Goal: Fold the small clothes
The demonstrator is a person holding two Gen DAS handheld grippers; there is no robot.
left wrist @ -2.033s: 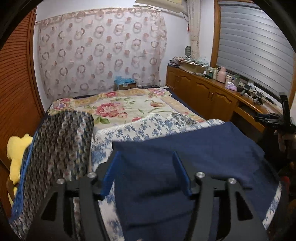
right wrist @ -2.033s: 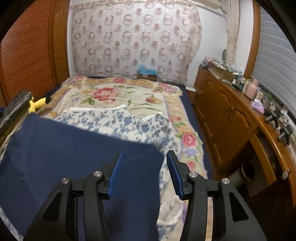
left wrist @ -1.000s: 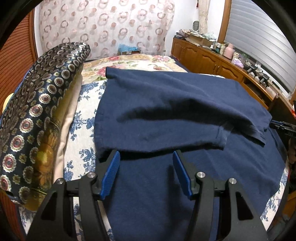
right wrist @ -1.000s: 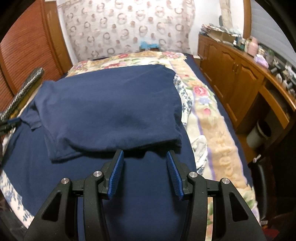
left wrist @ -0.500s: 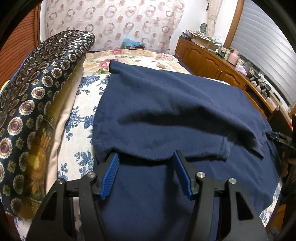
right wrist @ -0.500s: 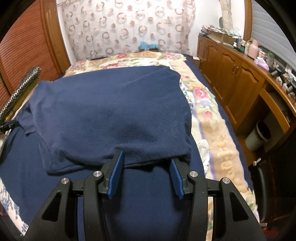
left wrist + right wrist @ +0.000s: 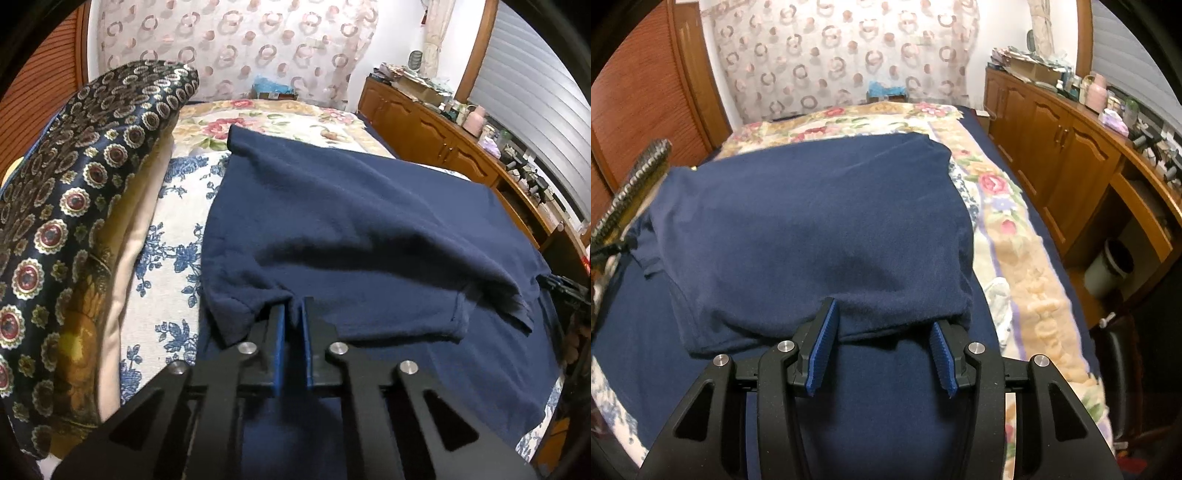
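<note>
No readable text, labels, brands, numbers or signs in either wrist view.

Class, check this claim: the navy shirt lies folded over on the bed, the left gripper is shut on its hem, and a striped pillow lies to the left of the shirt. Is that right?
One detail is wrong. The pillow is not striped: the left wrist view shows a navy cover patterned with round medallions. The rest stands: the shirt lies folded over on the bed, and the left gripper is shut on its hem.
</note>
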